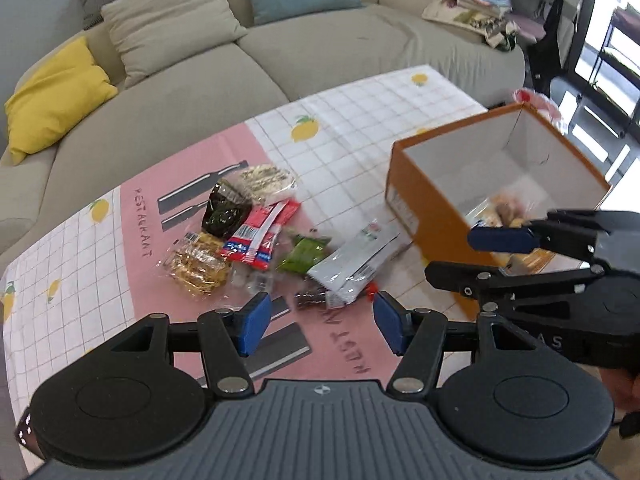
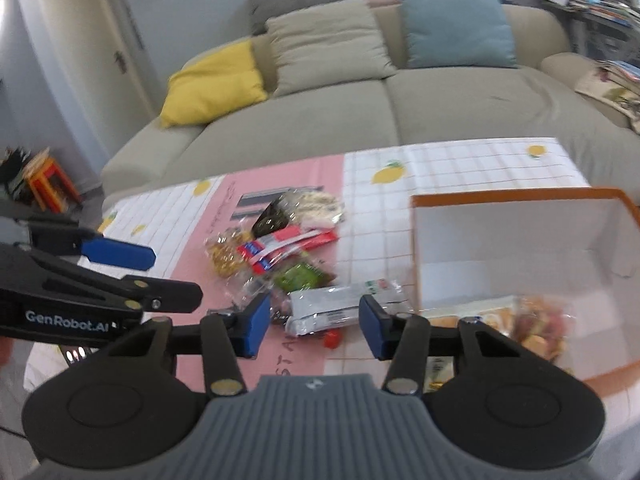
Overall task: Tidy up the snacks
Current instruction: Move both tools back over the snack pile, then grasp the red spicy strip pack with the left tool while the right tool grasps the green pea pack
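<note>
- While both grippers hang above the tabletop [image 1: 352,112], the step in hand appears to be the return from the box [image 2: 520,232] to the snack pile [image 1: 256,236].
- The left gripper [image 1: 320,320] stands spread, nothing between its pads.
- The right gripper [image 2: 312,326] is also spread and empty; it shows a narrower gap.
- A few snacks already lie in the orange box, at its near end.
- The remaining snacks lie heaped on the pink panel of the cloth, left of the box; a white packet [image 2: 340,308] lies nearest.
- Next move, as judged: lower one gripper over the white packet, close on it, carry it to the box.
- A lemon-print checked cloth covers the tabletop.
- A grey sofa [image 2: 360,112] with yellow, beige and blue cushions stands behind.
</note>
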`<state>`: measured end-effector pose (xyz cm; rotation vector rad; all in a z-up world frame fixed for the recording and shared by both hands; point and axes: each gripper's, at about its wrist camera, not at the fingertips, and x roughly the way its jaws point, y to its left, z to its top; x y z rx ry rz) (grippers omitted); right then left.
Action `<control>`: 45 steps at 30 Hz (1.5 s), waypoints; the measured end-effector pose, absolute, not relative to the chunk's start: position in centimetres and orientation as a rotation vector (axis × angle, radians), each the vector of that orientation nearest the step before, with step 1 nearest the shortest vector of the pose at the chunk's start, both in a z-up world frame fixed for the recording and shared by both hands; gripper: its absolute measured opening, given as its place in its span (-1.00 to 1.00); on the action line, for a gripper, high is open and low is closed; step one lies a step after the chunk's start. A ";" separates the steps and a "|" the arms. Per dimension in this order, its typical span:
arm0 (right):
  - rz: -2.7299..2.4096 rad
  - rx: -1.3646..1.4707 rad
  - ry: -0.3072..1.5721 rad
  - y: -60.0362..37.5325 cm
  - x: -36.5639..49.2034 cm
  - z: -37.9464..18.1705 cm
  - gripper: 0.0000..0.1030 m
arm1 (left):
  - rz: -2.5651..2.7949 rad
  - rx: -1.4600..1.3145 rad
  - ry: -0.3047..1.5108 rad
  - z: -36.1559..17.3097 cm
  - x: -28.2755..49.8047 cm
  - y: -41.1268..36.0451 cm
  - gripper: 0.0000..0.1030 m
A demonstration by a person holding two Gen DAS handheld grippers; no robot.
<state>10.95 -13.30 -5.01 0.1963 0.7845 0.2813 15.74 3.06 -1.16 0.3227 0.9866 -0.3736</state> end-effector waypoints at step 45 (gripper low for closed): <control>0.509 -0.220 1.088 -3.5 30.0 -17.7 0.07 | -0.531 0.516 1.186 -17.1 35.5 3.4 0.33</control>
